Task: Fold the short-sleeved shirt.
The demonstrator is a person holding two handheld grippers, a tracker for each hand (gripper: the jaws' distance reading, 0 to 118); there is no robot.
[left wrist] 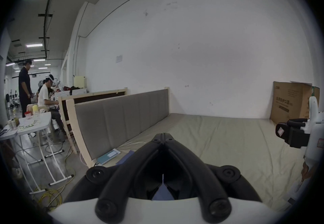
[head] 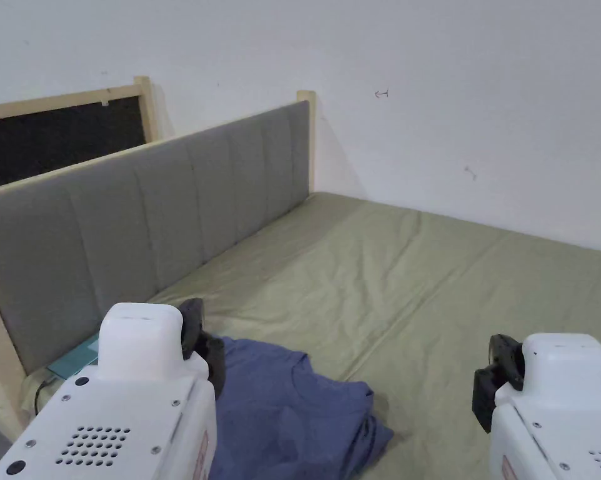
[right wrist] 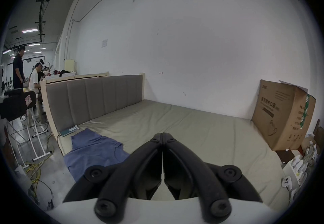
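A blue short-sleeved shirt (head: 287, 406) lies crumpled at the near left of the olive bed sheet (head: 418, 275), partly hanging over the bed's near edge (right wrist: 91, 149). My left gripper (head: 199, 340) hovers above the shirt's left part, its jaws pressed together with nothing between them (left wrist: 163, 135); blue cloth (left wrist: 162, 194) shows below it. My right gripper (head: 496, 375) is held over bare sheet to the right of the shirt, jaws also closed and empty (right wrist: 162, 134).
A grey padded headboard (head: 149, 219) runs along the bed's left side, with a teal flat device (head: 74, 359) at its foot. A cardboard box (right wrist: 284, 115) stands at the bed's far right. Folding tables (left wrist: 31, 124), cables and two people (left wrist: 35, 91) are off left.
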